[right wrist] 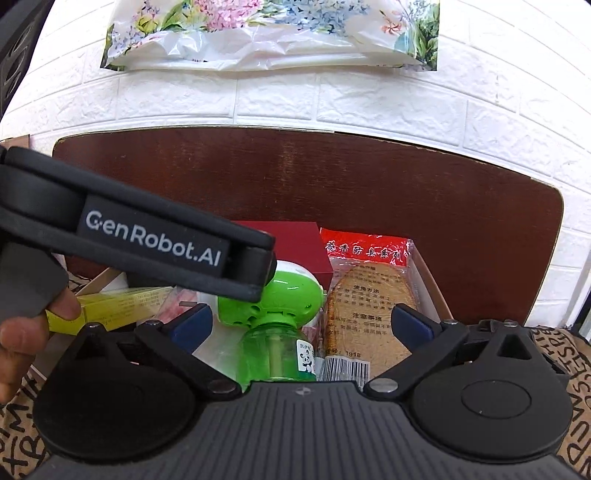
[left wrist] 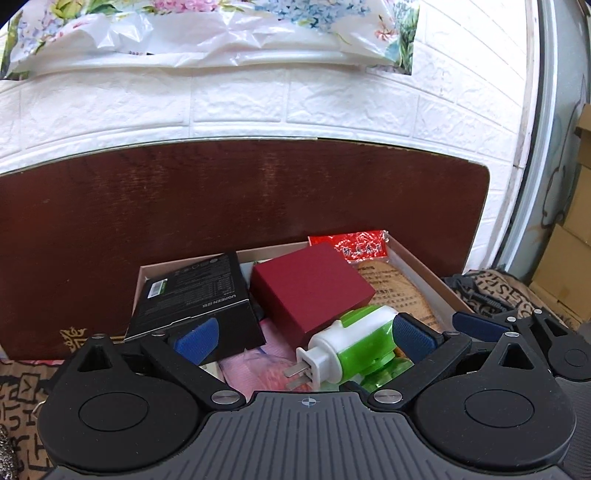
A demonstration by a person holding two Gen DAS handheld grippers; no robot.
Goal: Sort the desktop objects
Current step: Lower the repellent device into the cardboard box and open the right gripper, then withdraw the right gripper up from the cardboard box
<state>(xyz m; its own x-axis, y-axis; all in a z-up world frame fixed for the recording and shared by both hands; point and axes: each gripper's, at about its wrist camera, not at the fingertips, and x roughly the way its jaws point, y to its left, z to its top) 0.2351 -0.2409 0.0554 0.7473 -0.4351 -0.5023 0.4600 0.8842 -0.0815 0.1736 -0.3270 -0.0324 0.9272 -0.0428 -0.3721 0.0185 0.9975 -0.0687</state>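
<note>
Each camera sits just behind its own claw, looking forward and slightly down, close over an open cardboard box (left wrist: 424, 271). Both views share the green plug-in device (left wrist: 354, 347) (right wrist: 280, 295), the dark red box (left wrist: 314, 288) and the white brick wall (left wrist: 258, 110).

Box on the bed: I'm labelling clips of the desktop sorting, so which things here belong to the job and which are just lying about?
Part of the job:
cardboard box
green plug-in vaporizer
dark red box
black carton
insole packet
yellow carton
left tongs
right tongs

Lying about:
floral plastic bag
wooden headboard
patterned cloth
</note>
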